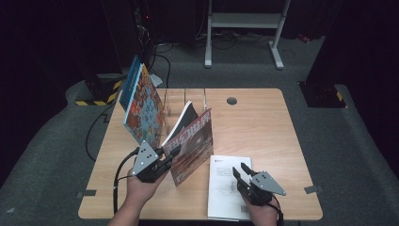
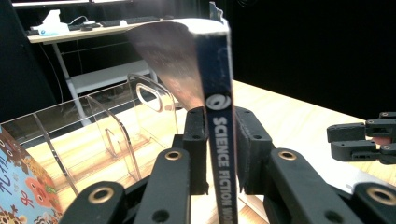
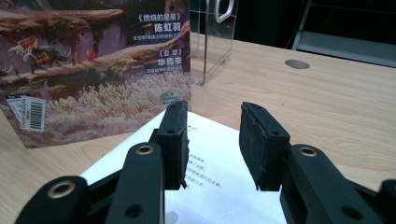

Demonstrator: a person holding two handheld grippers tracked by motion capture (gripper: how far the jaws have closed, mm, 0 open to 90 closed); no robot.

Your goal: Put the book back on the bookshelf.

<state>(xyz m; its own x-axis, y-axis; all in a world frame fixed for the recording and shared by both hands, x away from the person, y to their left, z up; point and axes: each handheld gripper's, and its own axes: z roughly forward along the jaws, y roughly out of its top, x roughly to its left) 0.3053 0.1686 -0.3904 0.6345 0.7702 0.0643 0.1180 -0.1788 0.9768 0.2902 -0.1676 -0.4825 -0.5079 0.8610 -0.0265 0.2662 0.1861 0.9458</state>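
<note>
Magazine (image 1: 190, 146) stands upright on the wooden counter (image 1: 254, 127), its spine clamped between the jaws of the left tool (image 1: 162, 157), just in front of a clear plastic rack (image 1: 186, 101). Right tool (image 1: 241, 172) hovers with jaws apart and empty above a white booklet (image 1: 226, 188) lying flat.

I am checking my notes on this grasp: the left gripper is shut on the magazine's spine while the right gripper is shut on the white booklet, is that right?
Not quite. The left gripper is indeed shut on the magazine at its spine, but the right gripper is open: the right gripper view shows its jaws apart above the white booklet, with the page visible between them.
</note>
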